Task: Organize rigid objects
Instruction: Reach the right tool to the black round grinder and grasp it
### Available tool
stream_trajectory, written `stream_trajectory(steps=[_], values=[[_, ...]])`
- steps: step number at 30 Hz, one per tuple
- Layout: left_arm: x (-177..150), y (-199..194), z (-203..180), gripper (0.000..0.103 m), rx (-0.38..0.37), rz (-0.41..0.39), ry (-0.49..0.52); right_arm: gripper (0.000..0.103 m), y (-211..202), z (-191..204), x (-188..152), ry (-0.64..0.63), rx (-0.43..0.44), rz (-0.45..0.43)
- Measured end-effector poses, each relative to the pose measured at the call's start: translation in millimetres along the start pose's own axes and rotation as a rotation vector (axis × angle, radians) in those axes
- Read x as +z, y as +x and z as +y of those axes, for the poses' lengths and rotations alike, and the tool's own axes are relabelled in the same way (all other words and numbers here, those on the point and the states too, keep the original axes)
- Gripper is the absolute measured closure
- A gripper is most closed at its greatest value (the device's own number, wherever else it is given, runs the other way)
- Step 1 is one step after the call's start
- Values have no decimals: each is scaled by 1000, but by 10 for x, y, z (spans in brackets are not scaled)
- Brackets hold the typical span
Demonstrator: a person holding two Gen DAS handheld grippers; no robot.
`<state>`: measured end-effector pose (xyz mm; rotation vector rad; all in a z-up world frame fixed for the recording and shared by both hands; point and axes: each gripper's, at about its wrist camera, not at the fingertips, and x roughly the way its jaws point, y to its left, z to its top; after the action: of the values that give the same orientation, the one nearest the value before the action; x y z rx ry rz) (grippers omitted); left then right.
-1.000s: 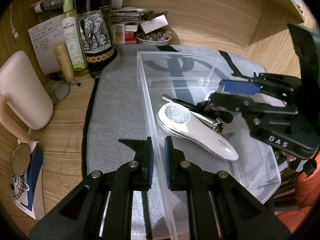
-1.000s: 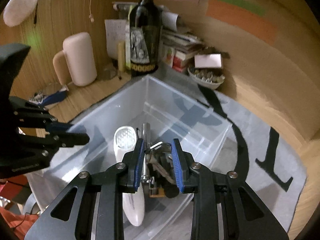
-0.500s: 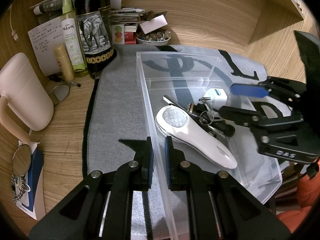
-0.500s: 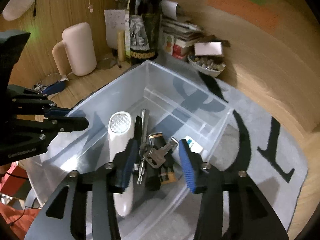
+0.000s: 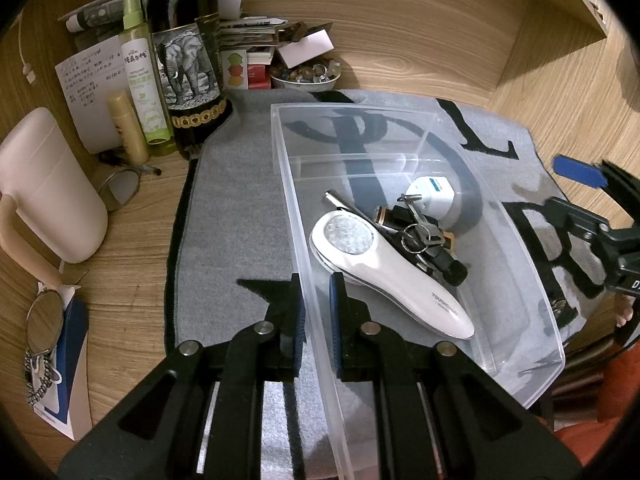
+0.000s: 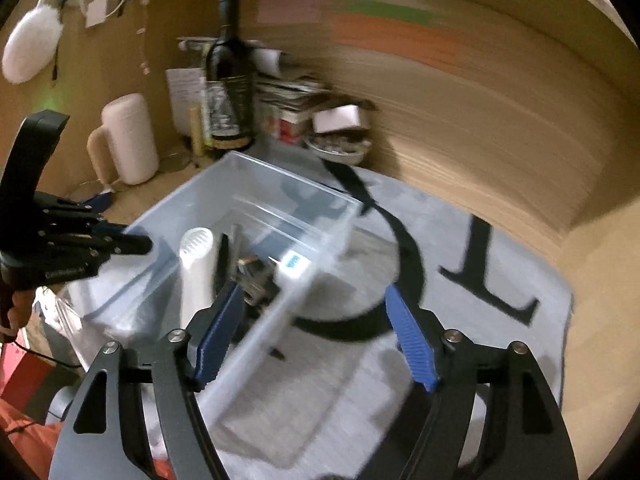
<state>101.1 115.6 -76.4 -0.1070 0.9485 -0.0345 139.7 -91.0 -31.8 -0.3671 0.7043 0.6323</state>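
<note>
A clear plastic bin (image 5: 400, 128) stands on a grey mat. In it lie a white handheld device (image 5: 384, 272), a bunch of keys (image 5: 418, 232) on dark items, and a small white adapter (image 5: 434, 198). My left gripper (image 5: 317, 300) is shut on the bin's near left wall. My right gripper (image 6: 314, 328) is open wide and empty, above the bin's right rim; it shows at the right edge of the left wrist view (image 5: 588, 200). The bin (image 6: 260, 184) and its contents are blurred in the right wrist view.
A dark wine bottle (image 5: 184, 56), a green spray bottle (image 5: 142, 72), a small tube, papers, a bowl of trinkets (image 5: 306, 74) and stacked boxes line the back wall. A pale jug (image 5: 44, 188) and glasses sit at left. The wooden wall curves round at right.
My right gripper let go of the keys in the bin, opened wide and pulled back up and to the right. My left gripper stayed shut on the bin wall.
</note>
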Motion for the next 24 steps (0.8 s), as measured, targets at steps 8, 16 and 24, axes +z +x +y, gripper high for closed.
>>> stream_trajectory(steps=[8,16,24], values=[[4,3,-6,93,5,0,4,32,-255,-369,-495,137,-99,40],[2,2,-14,93,10,-1,6,32,-216,-348,-1061,256,-75,128],[-10,-1,-18,93,13,-3,10,72,-48,-272,-1302,301,-22,181]])
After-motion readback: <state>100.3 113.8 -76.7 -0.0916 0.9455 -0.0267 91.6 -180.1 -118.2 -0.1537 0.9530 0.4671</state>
